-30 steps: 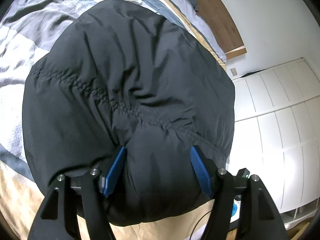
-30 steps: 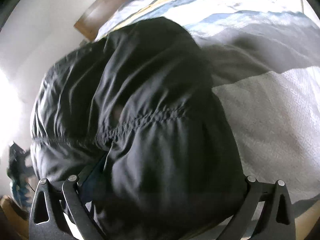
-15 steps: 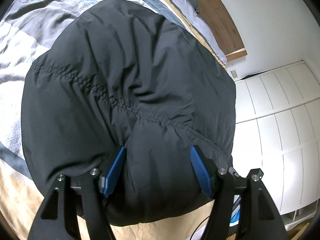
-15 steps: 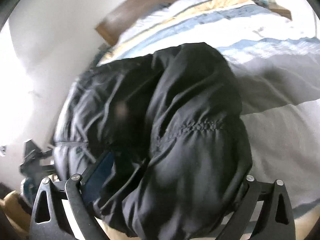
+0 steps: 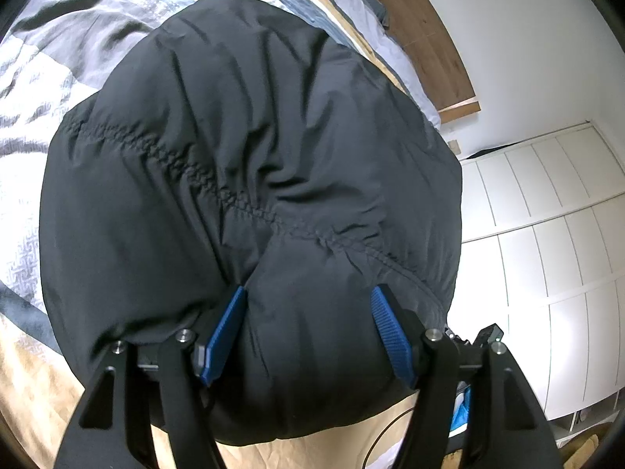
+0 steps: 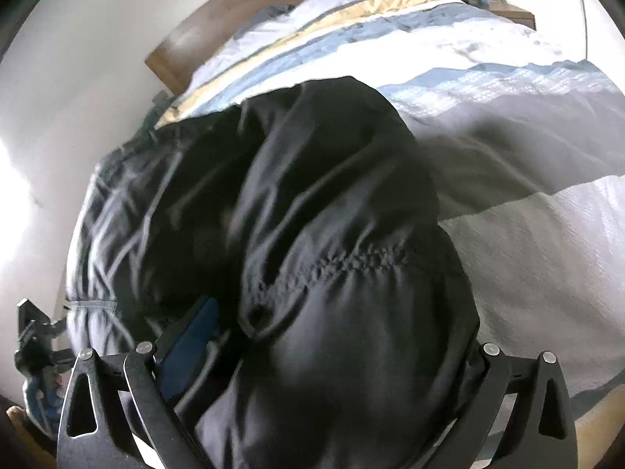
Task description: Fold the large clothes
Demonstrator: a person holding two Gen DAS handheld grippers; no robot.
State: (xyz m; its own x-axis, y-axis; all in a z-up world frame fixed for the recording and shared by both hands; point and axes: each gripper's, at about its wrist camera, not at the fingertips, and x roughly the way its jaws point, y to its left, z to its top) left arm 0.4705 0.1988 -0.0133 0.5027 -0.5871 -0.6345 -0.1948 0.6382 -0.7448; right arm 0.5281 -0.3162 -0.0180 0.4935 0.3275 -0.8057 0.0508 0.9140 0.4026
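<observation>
A black puffy jacket [image 5: 234, 136] with a gathered seam lies bunched on the bed and fills most of the left wrist view. My left gripper [image 5: 308, 291] is shut on its near edge, and the padding bulges between the blue pads [image 5: 224, 332]. In the right wrist view the same jacket [image 6: 332, 179] hangs in folds, blurred. My right gripper [image 6: 343, 320] holds a thick bunch of it. One blue pad [image 6: 191, 336] shows at the left; fabric hides the other finger.
The bed cover [image 5: 47, 58] is striped grey, white, blue and tan [image 6: 547, 254]. A wooden headboard [image 5: 422, 27] stands at the far end against a white wall. White wardrobe doors [image 5: 547, 234] are to the right. A cable lies on the tan floor [image 5: 375, 441].
My right gripper has risen and tilted with the jacket bunch, so more of the bed and headboard shows beyond it. The left gripper and its hold look the same.
</observation>
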